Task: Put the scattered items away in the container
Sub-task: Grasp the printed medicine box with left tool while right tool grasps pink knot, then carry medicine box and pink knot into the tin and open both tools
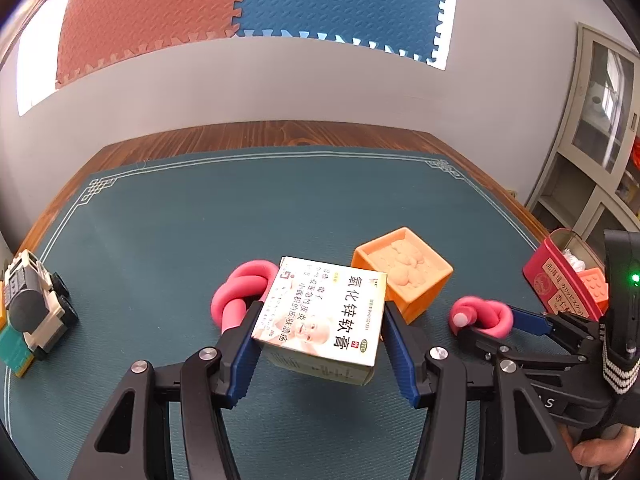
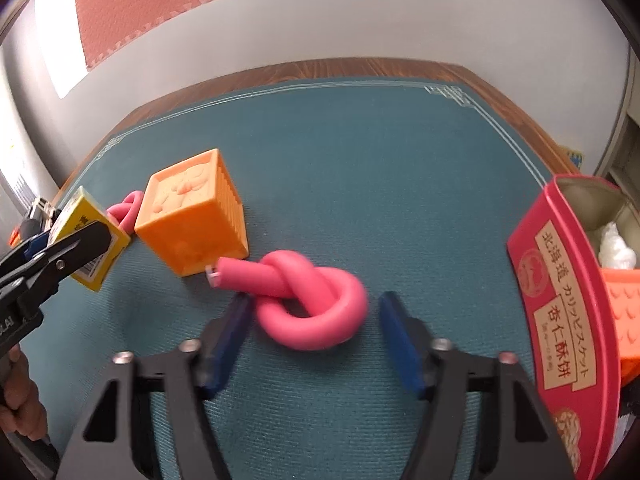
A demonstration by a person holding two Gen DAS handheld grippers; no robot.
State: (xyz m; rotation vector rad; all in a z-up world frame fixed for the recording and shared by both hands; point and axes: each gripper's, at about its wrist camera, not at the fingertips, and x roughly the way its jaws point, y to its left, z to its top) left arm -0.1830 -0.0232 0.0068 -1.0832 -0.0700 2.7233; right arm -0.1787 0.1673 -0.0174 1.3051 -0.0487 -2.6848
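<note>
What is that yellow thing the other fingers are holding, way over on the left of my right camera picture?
Observer: It's a small box, squeezed in the left gripper. From the left camera its top is white, with a baby's face printed on it.
Child: What's the pink bit peeking out behind it?
Observer: That's a second pink knot, just like the one in front of you. It lies on the mat right behind the box.
Child: And the grey stuff at my left edge?
Observer: That's a toy truck built from bricks, with black wheels, standing at the mat's left side.
</note>
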